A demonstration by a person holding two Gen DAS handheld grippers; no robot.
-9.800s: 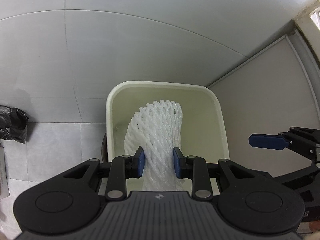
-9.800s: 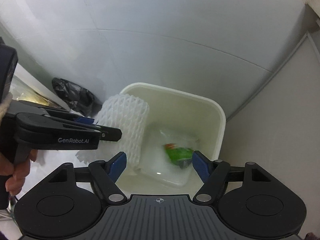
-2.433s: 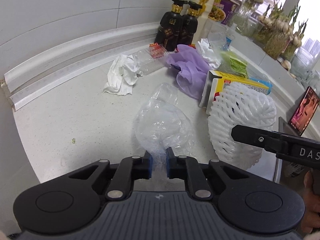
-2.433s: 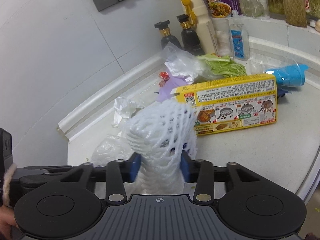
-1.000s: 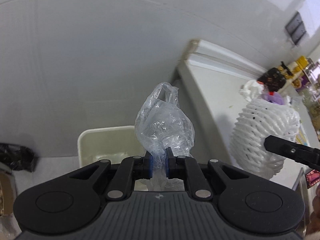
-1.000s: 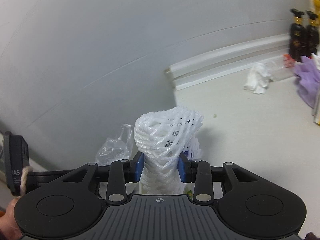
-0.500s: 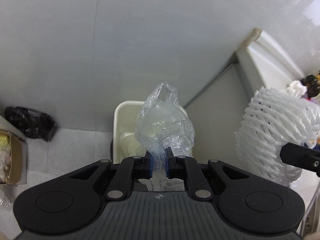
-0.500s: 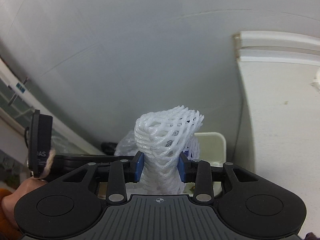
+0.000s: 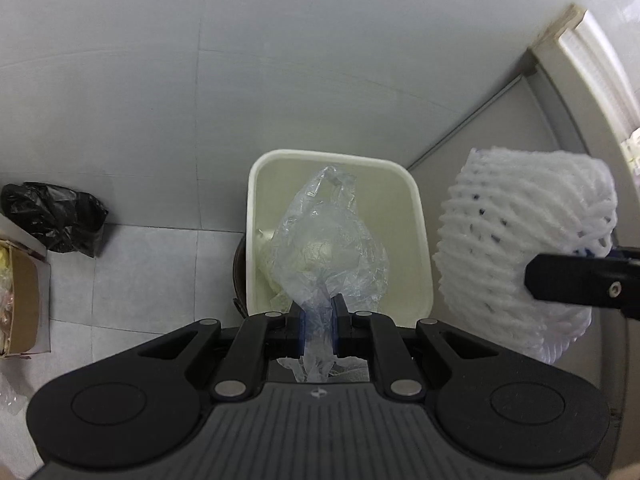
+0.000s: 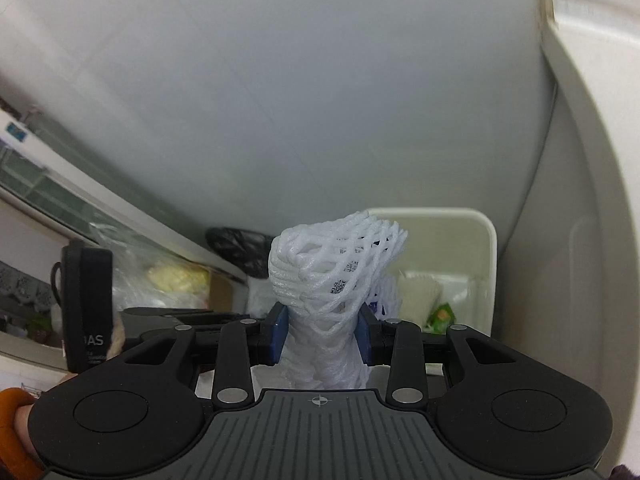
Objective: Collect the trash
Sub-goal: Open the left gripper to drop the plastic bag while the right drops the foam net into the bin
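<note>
Above the cream bin (image 9: 420, 240), the left gripper (image 9: 319, 314) pinched a clear plastic bag (image 9: 328, 252); the right gripper (image 10: 322, 334) clamped a white foam net (image 10: 332, 276), perhaps wrapping something.

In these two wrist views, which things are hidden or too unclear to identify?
- Bin contents, left wrist view: mostly covered by the clear plastic bag in the left tongs.
- Same bin, right wrist view: the foam net in the right tongs hides its left part; the green wrapper is unreadable.
- Cardboard box, left wrist view: cut off by the edge.
</note>
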